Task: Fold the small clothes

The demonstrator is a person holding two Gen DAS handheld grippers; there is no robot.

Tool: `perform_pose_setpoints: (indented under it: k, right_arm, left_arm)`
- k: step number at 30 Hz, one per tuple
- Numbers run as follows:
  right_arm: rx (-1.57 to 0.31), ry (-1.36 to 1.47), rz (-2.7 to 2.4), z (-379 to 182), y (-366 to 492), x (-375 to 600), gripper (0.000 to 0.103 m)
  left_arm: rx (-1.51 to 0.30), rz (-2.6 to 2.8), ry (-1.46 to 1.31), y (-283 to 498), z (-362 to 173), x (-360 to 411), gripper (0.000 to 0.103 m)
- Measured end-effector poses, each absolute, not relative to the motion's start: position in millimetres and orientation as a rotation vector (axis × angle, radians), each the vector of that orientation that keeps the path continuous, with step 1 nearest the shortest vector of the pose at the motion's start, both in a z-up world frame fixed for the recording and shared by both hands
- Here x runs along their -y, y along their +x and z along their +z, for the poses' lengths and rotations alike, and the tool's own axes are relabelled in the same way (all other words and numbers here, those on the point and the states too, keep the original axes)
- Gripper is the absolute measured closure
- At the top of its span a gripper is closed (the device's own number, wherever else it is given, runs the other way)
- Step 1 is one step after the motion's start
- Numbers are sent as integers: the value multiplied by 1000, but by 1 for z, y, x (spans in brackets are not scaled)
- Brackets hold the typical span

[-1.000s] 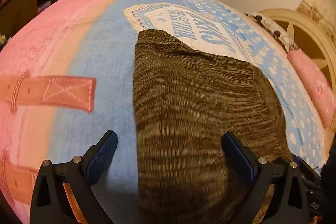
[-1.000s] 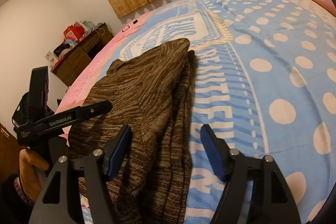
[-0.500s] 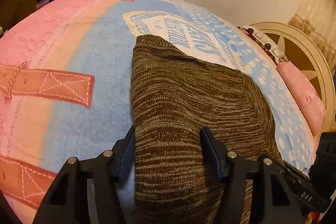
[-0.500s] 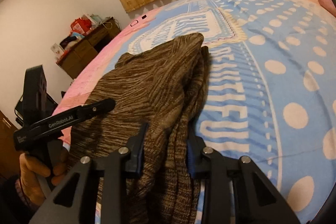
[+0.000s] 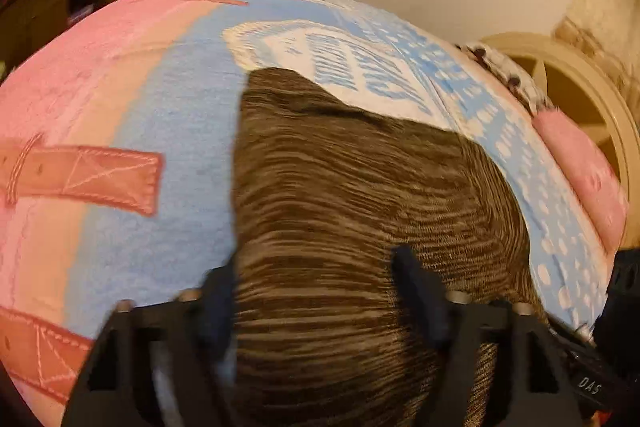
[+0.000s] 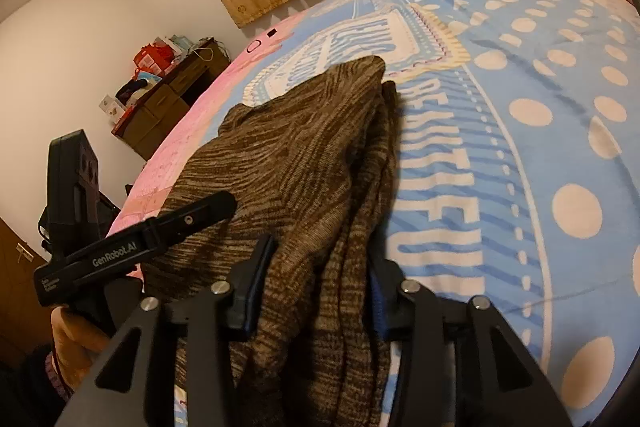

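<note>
My left hand-held gripper and right hand-held gripper each pinch the near edge of the sweater, brown, striped knit, folded and bunched, lying on the bed.

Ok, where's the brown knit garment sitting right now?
The brown knit garment lies on the blue-and-pink bedspread, its near end between both grippers' fingers, its far tip on the white lettered patch.

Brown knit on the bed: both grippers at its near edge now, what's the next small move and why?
Probably lift the near edge and carry it toward the far end. The left gripper and right gripper each have bunched brown knit between their fingers, apparently closed on it, while the rest lies on the blue blanket.
</note>
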State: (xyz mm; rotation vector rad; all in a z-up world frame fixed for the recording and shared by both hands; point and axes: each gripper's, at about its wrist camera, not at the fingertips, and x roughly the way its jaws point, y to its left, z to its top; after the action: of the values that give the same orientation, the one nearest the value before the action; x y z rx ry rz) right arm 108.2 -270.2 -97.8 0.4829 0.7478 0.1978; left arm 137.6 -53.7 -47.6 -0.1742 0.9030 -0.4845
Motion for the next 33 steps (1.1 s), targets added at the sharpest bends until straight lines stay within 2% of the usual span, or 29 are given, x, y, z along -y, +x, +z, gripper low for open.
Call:
perform_pose_setpoints:
  k: [2,4,8,12,21,33]
  right_arm:
    - [-749,478,189,-97,109,268,56]
    - [-750,456,165,-97,109,265,66]
    - [-736,413,118,-91,104,256,72]
    - [-695,319,72,-74,94,239,76]
    - [-638,381,124,-40,51,217,77]
    - [-585,292,196,-5,12,159,77]
  left_arm:
    - [-905,-507,-219,137,-47,46,64]
    - [-903,-514,-211,135,-44,48,68]
    - [-881,-495,-184,128,-34,53,76]
    - [-853,-482,-89,110,-18,58,76]
    - [-895,-465,-112,69,-4,25,76]
    - [-863,-432,-131,22,18,-26,76]
